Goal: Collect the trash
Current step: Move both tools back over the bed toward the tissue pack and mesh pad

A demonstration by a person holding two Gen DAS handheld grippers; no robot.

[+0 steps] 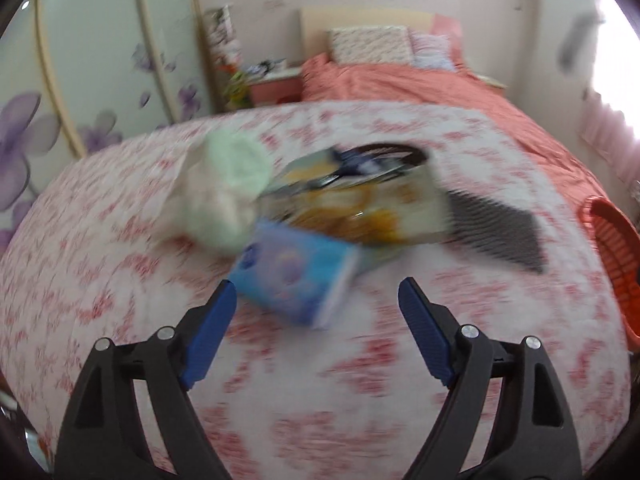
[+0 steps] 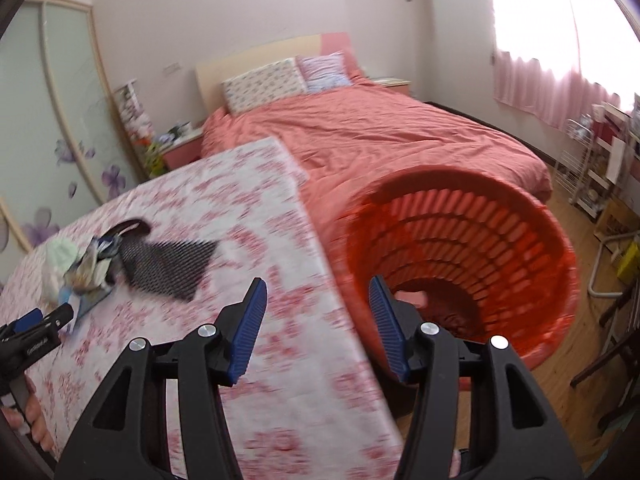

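Orange slatted plastic, the basket (image 2: 460,264), is sitting off the right edge of the desk (image 2: 280,320), just beside it and tilted so its mouth is facing the right wrist camera; something dark is lying at its bottom, with a pale pink shape next to it, but I cannot tell whether either is collected trash. On the floral cloth the pile is still waiting: a blue packet (image 1: 296,276) nearest the left gripper (image 1: 316,292), a snack wrapper (image 1: 360,204) with yellow print touching it behind, a pale green and white crumpled wad (image 1: 224,192) to its left, and a dark mesh piece (image 1: 496,228) to its right. Judgement: collection is at an early stage, with every visible item on the desk still to be picked up and moved to the basket. The left gripper is hovering low in front of the blue packet with its fingers spread wide and nothing between them; the packet is lying just past the left fingertip, not yet enclosed. The right gripper (image 2: 318,292) is hanging over the desk edge, fingers likewise wide apart and empty, framing the gap between the desk and the basket. Motion blur is smearing the left view, so print on the wrappers is unreadable and the wad's material is uncertain. The basket shows only as a sliver at the left view's right edge.
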